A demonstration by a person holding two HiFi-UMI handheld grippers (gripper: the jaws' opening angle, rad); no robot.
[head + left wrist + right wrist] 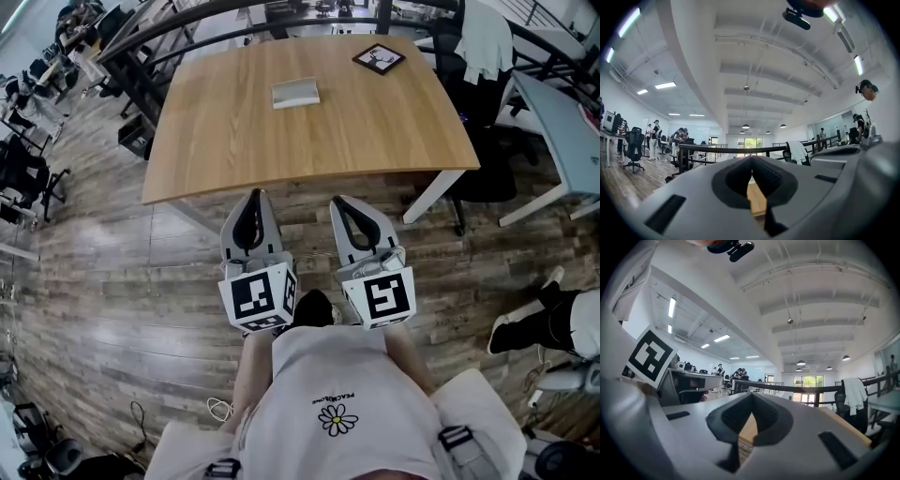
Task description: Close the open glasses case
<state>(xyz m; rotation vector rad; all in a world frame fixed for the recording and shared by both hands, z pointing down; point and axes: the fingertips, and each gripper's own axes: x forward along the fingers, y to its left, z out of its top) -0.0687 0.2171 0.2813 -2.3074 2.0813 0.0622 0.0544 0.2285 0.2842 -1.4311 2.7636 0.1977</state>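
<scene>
Case (295, 92) on table (234, 141), left gripper (255, 195) and right gripper (340, 202) just off table's near edge, both with fingers pressed together, holding nothing

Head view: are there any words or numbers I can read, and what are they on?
Nothing reads clearly.
Shirt: one small printed line by a daisy, upside down, too small to read.
Marker cube on the left gripper: black-and-white squares, no words.
Marker cube on the right gripper: the same.
Framed picture on the table: no words visible.
Glasses case: no print visible.
</scene>
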